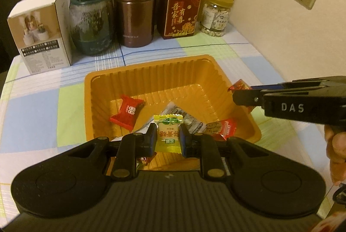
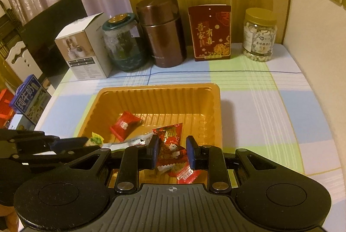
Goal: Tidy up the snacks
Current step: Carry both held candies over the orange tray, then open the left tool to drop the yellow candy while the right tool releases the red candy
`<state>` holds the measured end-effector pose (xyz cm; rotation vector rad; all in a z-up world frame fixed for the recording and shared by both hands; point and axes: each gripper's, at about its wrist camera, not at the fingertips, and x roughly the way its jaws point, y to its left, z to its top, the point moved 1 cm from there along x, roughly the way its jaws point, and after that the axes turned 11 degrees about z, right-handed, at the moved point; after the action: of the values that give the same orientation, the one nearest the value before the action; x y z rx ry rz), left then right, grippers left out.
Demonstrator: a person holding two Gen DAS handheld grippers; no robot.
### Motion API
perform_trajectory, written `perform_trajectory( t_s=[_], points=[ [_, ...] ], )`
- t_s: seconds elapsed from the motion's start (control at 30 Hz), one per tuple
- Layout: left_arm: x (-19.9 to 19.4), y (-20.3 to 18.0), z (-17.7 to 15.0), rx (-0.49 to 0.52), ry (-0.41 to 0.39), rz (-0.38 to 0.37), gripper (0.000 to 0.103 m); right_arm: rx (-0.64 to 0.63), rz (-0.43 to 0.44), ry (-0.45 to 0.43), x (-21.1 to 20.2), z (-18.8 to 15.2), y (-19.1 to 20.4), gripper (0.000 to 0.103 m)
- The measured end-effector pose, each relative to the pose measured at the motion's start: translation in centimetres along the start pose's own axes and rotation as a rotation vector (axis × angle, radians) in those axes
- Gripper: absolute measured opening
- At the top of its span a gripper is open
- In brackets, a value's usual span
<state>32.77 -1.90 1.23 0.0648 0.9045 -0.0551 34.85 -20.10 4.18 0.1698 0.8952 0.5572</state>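
Observation:
An orange plastic tray (image 1: 101, 89) (image 2: 155, 89) sits on the checked tablecloth and holds several wrapped candies, among them a red one (image 1: 127, 112) (image 2: 124, 124). My left gripper (image 1: 167, 138) is shut on a yellow-green candy (image 1: 167, 134) over the tray's near side; it also shows in the right wrist view (image 2: 96, 139). My right gripper (image 2: 173, 151) is shut on a red patterned candy packet (image 2: 169, 141) above the tray's right part; in the left wrist view its fingers (image 1: 248, 98) hold that packet (image 1: 239, 86) at the tray's right rim.
Along the back stand a white box (image 1: 41, 33), a dark green jar (image 1: 92, 22), a brown canister (image 1: 135, 9), a red box (image 1: 179, 13) and a jar of nuts (image 1: 216, 14). A milk carton (image 2: 28, 100) stands beyond the table's left edge. A wall runs along the right.

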Motion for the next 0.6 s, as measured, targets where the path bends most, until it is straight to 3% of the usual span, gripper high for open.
perform_trajectory(
  t_s=[0.6],
  points=[
    [3.9,0.7,1.3,-0.064,0.064,-0.005,0.019,0.071,0.007,0.040,3.4,1.5,-1.8,0.027]
  ],
)
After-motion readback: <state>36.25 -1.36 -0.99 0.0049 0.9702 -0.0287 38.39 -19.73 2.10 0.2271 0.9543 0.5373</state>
